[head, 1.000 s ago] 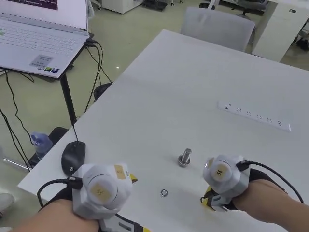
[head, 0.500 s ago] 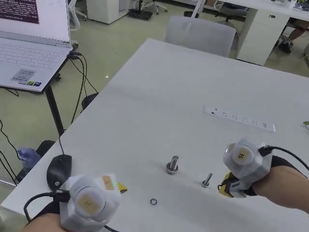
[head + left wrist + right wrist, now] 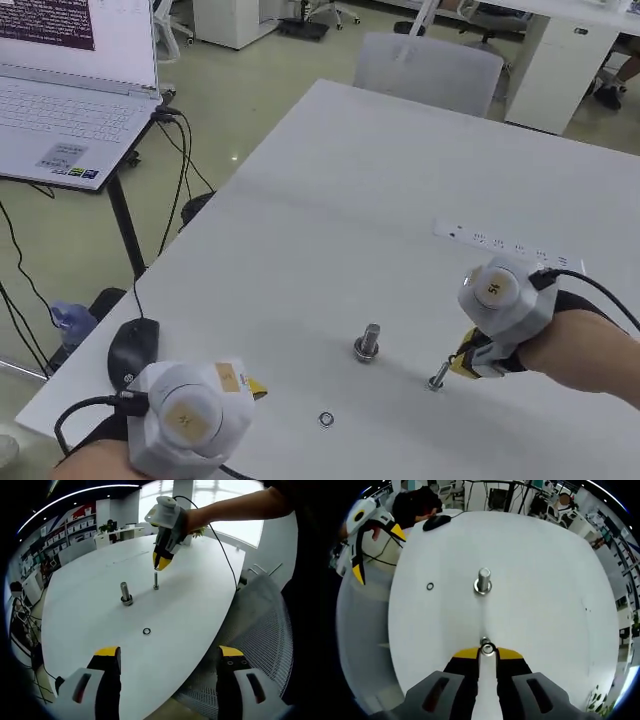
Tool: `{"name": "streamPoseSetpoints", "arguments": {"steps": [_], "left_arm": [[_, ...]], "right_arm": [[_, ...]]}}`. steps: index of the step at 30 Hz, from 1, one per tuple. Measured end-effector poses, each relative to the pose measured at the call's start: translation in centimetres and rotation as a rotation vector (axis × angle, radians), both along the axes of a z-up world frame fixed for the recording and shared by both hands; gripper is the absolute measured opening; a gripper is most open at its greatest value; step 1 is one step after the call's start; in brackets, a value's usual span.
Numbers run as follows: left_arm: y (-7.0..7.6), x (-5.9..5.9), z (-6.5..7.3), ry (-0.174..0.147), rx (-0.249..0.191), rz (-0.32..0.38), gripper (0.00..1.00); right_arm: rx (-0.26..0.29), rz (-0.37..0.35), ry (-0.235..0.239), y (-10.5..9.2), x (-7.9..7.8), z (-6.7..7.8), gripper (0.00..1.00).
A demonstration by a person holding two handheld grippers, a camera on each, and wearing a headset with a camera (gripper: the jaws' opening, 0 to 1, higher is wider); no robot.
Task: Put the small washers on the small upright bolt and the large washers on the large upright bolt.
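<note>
1. Closest to the person, the left tool (image 3: 169, 652) hangs over the near edge of the white table (image 3: 330, 200). Its two yellow-tipped jaws are spread wide with only bare table showing between them.
2. A black computer mouse (image 3: 132, 350) sits at the table's near left corner, just beside that tool's white body.
3. A little further in, a loose silvery ring washer (image 3: 326, 419) lies flat on the table, apart from both bolts.
4. Beyond the washer, the large silvery upright bolt (image 3: 368, 342) stands on its broad head near the middle of the table.
5. To its right, and near it, stands the small silvery upright bolt (image 3: 437, 378).
6. The right tool (image 3: 462, 367) slants down from the person's gloved hand, its yellow tips just over the top of the small bolt.
7. In the right gripper view its jaws are drawn almost together on a small silvery metal washer (image 3: 487, 649). The washer sits right at the small bolt's top, but I cannot tell whether it is already around the thread.
8. Further back, a long white power strip (image 3: 500, 243) lies flat on the table, well apart from the bolts.
9. An open white laptop (image 3: 60, 110) rests on a separate stand off to the left, with black cables hanging below it.
10. Farthest off, a grey chair (image 3: 425, 70) stands at the table's far edge.
</note>
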State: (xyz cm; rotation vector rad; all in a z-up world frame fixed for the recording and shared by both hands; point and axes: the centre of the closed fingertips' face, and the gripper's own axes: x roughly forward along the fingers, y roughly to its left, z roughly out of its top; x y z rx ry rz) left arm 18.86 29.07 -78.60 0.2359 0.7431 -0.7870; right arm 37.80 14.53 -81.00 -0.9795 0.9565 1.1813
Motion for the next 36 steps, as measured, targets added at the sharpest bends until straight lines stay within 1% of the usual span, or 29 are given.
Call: {"name": "streamPoseSetpoints", "arguments": {"steps": [3, 9, 13, 17, 22, 24, 26, 30, 32, 36], "left_arm": [[0.2, -0.1, -0.1, 0.004, 0.000, 0.004, 0.78], [1.0, 0.0, -0.3, 0.010, 0.003, 0.018, 0.77], [1.3, 0.0, -0.4, 0.014, 0.003, 0.026, 0.77], [1.3, -0.2, -0.6, 0.020, 0.003, 0.026, 0.76], [1.3, -0.4, -0.9, 0.030, -0.001, 0.027, 0.75], [1.4, -0.4, -1.2, 0.033, -0.001, 0.031, 0.75], [1.4, -0.5, -1.4, 0.041, 0.000, 0.034, 0.75], [1.5, -0.6, -1.5, 0.045, -0.005, 0.040, 0.75], [1.6, -0.6, -1.6, 0.048, -0.004, 0.042, 0.75], [1.7, -0.7, -1.8, 0.055, -0.003, 0.043, 0.75]], "right_arm": [[-0.010, 0.001, 0.007, 0.0, 0.0, -0.5, 0.13], [-0.010, 0.002, 0.018, 0.3, 0.1, -1.0, 0.13], [-0.026, 0.005, 0.023, 0.1, 0.1, -1.4, 0.13], [-0.037, 0.012, 0.025, 0.0, -0.1, -1.9, 0.13], [-0.043, 0.014, 0.038, 0.1, 0.2, -2.9, 0.13], [-0.048, 0.017, 0.037, 0.1, 0.2, -3.1, 0.13], [-0.052, 0.019, 0.041, 0.2, 0.2, -3.5, 0.13], [-0.068, 0.027, 0.050, 0.0, 0.3, -4.5, 0.13], [-0.072, 0.027, 0.051, 0.0, 0.3, -4.8, 0.13], [-0.084, 0.026, 0.066, -0.1, 0.2, -5.8, 0.13]]}}
